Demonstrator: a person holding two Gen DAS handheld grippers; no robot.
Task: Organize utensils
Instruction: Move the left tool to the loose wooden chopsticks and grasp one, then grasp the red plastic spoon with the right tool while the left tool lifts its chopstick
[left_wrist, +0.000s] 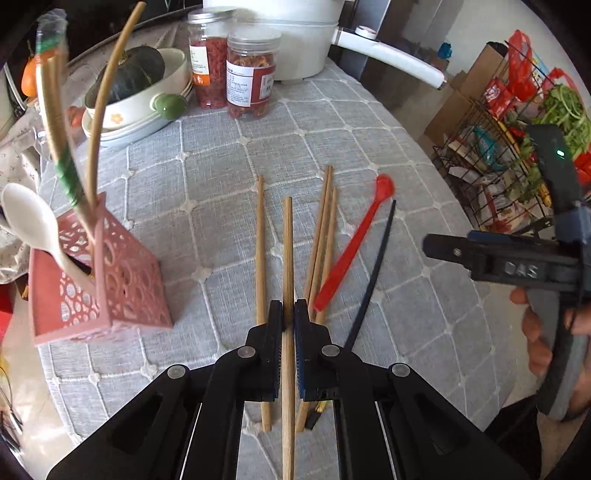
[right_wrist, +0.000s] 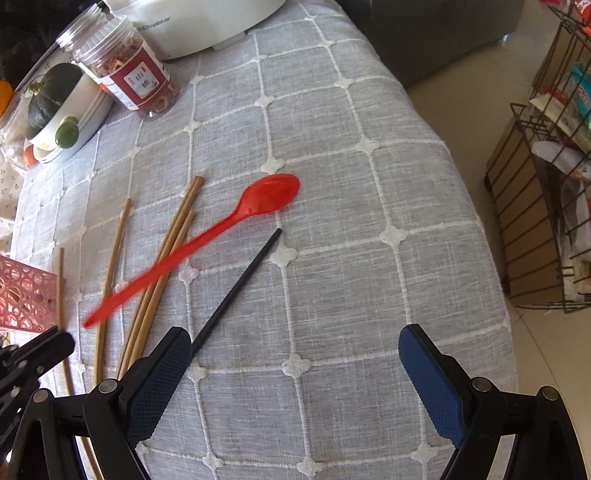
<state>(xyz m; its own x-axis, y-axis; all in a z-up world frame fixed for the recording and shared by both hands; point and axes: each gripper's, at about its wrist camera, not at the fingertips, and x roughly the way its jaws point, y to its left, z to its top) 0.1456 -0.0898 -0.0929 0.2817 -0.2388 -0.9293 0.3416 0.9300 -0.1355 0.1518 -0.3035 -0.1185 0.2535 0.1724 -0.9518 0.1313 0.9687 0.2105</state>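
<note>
My left gripper (left_wrist: 289, 308) is shut on a wooden chopstick (left_wrist: 287, 240) that runs straight out between its pads, lifted above the cloth. Several more wooden chopsticks (left_wrist: 261, 240) lie on the grey tablecloth (left_wrist: 207, 192), with a red plastic spoon (left_wrist: 351, 251) and a black chopstick (left_wrist: 373, 273) to their right. A pink lattice holder (left_wrist: 122, 288) at the left holds a white spoon (left_wrist: 26, 218) and banded chopsticks. My right gripper (right_wrist: 293, 332) stands open above the cloth, the black chopstick (right_wrist: 240, 288) by its left finger and the red spoon (right_wrist: 258, 206) ahead.
Two clear jars (left_wrist: 251, 74), stacked bowls with a dark squash (left_wrist: 129, 74) and a white pot (left_wrist: 295, 37) stand at the back. The table's rounded edge falls off at the right, where a wire rack (right_wrist: 546, 221) of groceries stands on the floor. A hand (left_wrist: 535, 332) holds the right gripper.
</note>
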